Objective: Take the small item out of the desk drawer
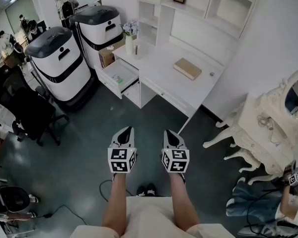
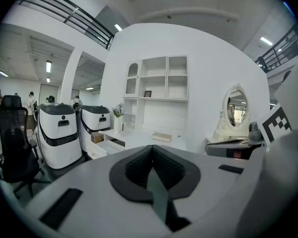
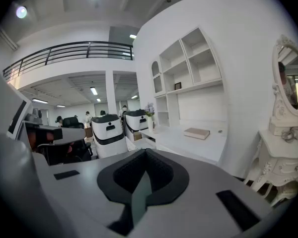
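- Well, the left tongs [image 1: 126, 130] and right tongs [image 1: 168, 132] are both pressed together, empty.
- The small item [image 1: 117, 78] in the open drawer [image 1: 129, 69], at eleven o'clock, looks light; I'd pinch across its sides.

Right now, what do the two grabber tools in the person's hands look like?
Both match: the left gripper and right gripper are pale grey, pointed shells with black padded jaws. Each carries a white cube printed with black square patterns. The forearms are bare, with no sleeves showing.
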The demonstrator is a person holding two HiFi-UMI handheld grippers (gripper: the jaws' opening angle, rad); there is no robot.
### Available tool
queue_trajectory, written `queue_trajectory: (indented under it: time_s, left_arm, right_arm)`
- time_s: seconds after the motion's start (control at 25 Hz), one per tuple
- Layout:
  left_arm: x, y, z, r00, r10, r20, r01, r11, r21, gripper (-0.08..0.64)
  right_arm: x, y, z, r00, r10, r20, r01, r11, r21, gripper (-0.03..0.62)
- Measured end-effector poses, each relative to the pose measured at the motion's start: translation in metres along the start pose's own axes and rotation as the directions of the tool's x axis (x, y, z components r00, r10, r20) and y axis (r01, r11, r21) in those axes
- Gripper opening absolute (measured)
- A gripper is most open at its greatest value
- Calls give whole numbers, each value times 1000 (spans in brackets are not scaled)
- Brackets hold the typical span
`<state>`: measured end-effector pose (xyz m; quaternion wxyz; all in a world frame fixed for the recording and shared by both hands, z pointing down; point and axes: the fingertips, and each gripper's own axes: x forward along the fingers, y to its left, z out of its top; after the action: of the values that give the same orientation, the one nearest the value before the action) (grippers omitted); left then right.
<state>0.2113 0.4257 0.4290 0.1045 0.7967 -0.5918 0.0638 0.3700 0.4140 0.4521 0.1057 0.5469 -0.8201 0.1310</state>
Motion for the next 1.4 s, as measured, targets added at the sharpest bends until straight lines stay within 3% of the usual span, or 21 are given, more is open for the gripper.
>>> queue_trajectory:
  time_s: [0.56,0.76,1.12,1.4]
  left_arm:
    - [31,-6,-2,1000,-3,10,3,1000,-4,17]
    - [37,4,-11,1000,25,4,-25,999,-23,17]
    - [86,56,-5,997,71,2,-71,997,-39,17]
    - [187,137,20,999,23,24,-22,998,-51,17]
  right_arm:
    - [31,-26,3,1000,18,5,-18,1000,-16,25]
    - [46,-27,4,996,83,29,-83,997,-2,25]
    - [117,-35,7,991,133,27,-135,989,55,25]
    - [233,-32,35,993,110,42,-111,994,21,25]
